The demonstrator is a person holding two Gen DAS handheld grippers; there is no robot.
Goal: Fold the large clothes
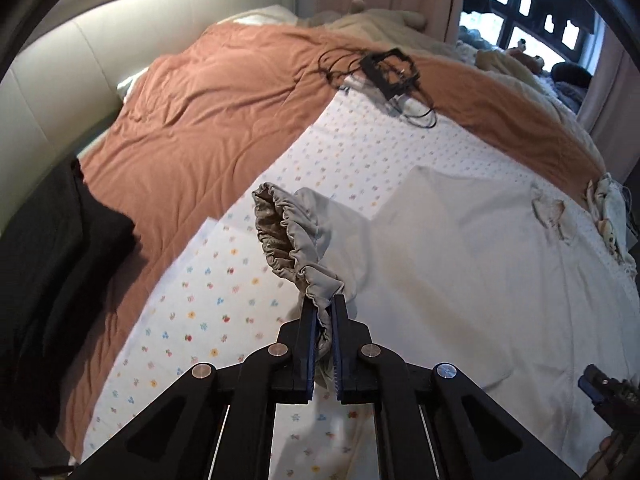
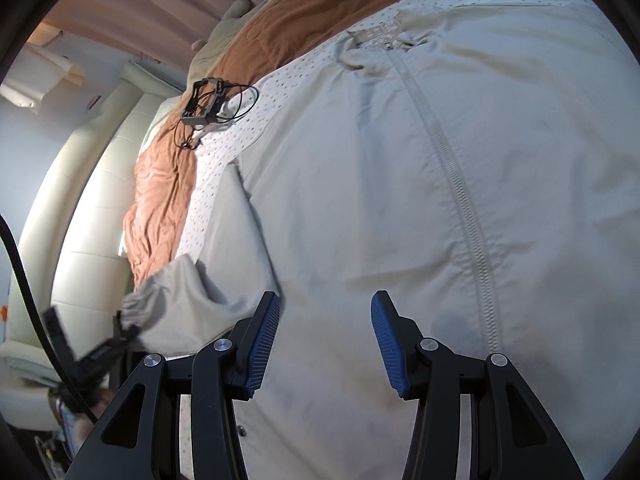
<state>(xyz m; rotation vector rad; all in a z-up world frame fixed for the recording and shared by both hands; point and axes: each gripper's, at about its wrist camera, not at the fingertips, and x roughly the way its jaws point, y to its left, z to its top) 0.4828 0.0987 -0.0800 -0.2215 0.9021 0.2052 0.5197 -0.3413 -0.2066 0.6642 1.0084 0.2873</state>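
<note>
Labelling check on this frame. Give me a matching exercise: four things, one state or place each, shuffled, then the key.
Things:
1. left hand-held gripper
2. right hand-held gripper
3. zipper
4. black frame with cables

States:
A. runs down the pale jacket front
B. open, above the jacket
C. lies at the edge of the orange blanket
D. shut on the elastic cuff

Pairs: 1-D, 2-B, 3-A, 4-C

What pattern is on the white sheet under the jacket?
Small colourful flowers on the white sheet, clearest in the left wrist view.
</note>
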